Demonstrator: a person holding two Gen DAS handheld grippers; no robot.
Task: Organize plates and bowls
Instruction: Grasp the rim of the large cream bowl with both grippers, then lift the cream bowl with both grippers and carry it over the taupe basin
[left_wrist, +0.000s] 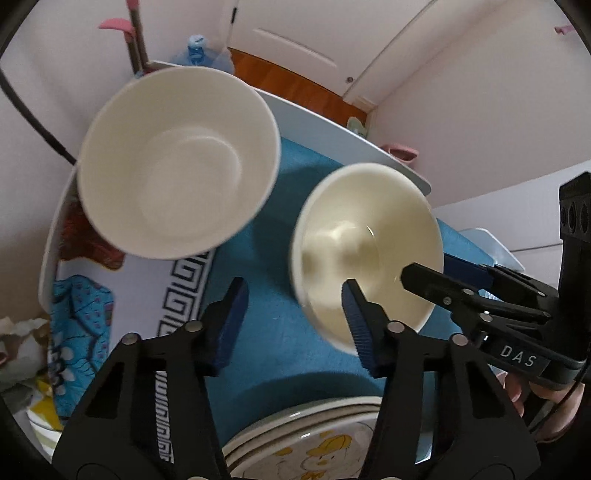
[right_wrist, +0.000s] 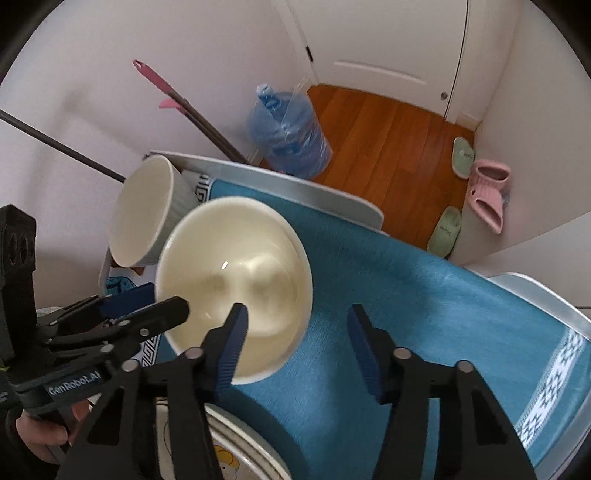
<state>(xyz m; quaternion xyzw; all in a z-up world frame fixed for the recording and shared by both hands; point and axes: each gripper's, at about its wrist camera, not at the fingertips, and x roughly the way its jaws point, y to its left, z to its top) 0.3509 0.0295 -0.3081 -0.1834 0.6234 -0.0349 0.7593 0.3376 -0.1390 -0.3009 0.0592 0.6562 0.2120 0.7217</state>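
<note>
From the left wrist, the left gripper (left_wrist: 291, 314) stands apart and empty over the blue towel (left_wrist: 273, 332), one finger at the cream bowl (left_wrist: 365, 251) beside the white bowl (left_wrist: 177, 162). From the right wrist, the right gripper (right_wrist: 297, 338) is likewise apart — one finger inside the cream bowl's rim; each should probably straddle the rim squarely before closing — not clip it.

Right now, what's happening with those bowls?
A person holds a gripper in each hand, both pointed down at the cream bowl on the blue cloth. The left gripper straddles the bowl's rim on one side and the right gripper straddles the opposite side. Each has one finger inside and one outside, with the pads not yet pressing. The bigger white bowl sits untouched beyond it, and a cartoon-printed plate lies nearer.
</note>
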